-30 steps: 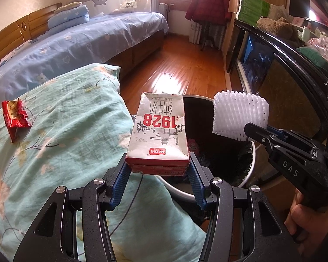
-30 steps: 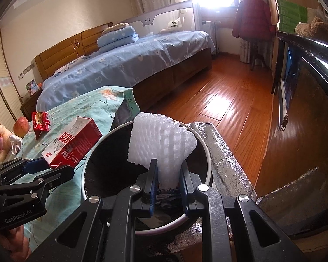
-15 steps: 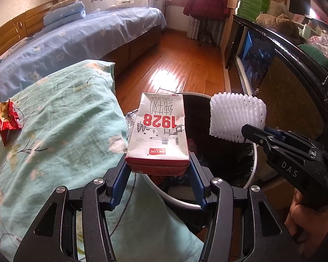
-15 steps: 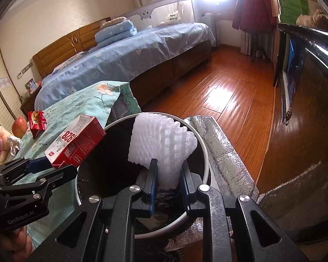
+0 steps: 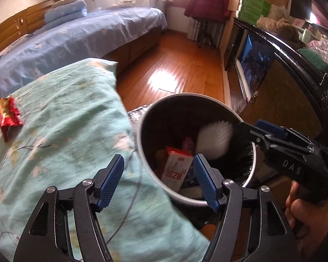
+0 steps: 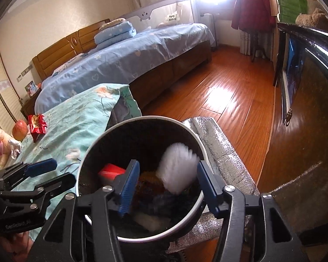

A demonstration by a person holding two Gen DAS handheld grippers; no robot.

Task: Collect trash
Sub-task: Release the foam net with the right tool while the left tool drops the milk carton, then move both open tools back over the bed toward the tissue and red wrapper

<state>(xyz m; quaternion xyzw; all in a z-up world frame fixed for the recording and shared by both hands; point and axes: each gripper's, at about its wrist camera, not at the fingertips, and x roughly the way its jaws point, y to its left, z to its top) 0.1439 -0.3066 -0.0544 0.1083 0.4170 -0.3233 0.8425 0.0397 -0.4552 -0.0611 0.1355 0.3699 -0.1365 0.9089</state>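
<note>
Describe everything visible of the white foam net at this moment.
The white foam net is a soft, ribbed mesh sleeve, motion-blurred, inside the mouth of the dark round trash bin. It appears to be dropping free: the right tongs have just been opening, and neither pad presses it. Other trash lies below it.
</note>
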